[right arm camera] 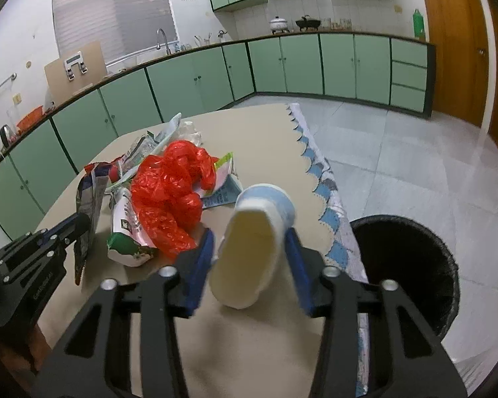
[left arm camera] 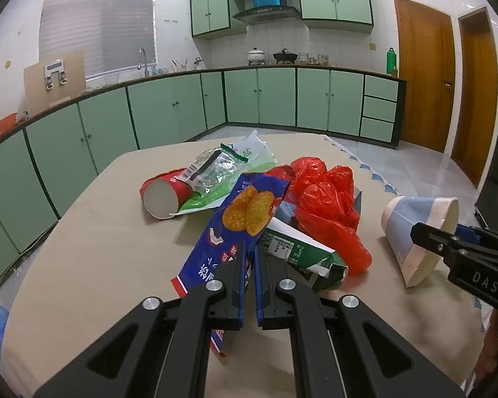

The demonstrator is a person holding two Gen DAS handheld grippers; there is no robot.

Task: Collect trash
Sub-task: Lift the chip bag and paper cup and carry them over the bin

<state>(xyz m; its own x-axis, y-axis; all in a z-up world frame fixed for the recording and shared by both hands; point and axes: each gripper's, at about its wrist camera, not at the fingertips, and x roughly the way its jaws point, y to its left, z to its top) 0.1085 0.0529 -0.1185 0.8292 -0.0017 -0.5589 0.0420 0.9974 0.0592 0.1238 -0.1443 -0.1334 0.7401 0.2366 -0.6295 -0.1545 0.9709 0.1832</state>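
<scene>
1. One table (left arm camera: 83, 248) under a beige cloth with a blue scalloped edge carries all the litter, heaped near its middle.
2. One black bin (right arm camera: 411, 265) with a dark liner stands on the tiled floor just beside the table's right edge, mouth open upward.
3. Two grippers are in view. The left gripper (left arm camera: 249, 252) has its blue-lined jaws pinched nearly together on the blue cracker wrapper (left arm camera: 239, 229), which runs between the pads and out behind them. The right gripper (right arm camera: 249, 242) has its jaws on either side of the blue-and-white paper cup (right arm camera: 252, 242); the left pad sits at the squashed rim, but the right side is blurred, so I cannot tell whether both pads press on it.
4. One crumpled red plastic bag (left arm camera: 328, 205) lies on top of the heap, just right of the wrapper.
5. Two paper cups, both on their sides: the blue-and-white one at the right of the heap, mouth toward the right gripper, and a red cup (left arm camera: 164, 195) at the heap's left, its open mouth facing the left camera.
6. One green-and-white carton (left arm camera: 302, 255), flattened, lies under the red bag beside the left jaws.
7. One green-and-white plastic packet (left arm camera: 235, 162) and one clear crinkled wrapper (left arm camera: 212, 169) rest at the far side, over the red cup.
</scene>
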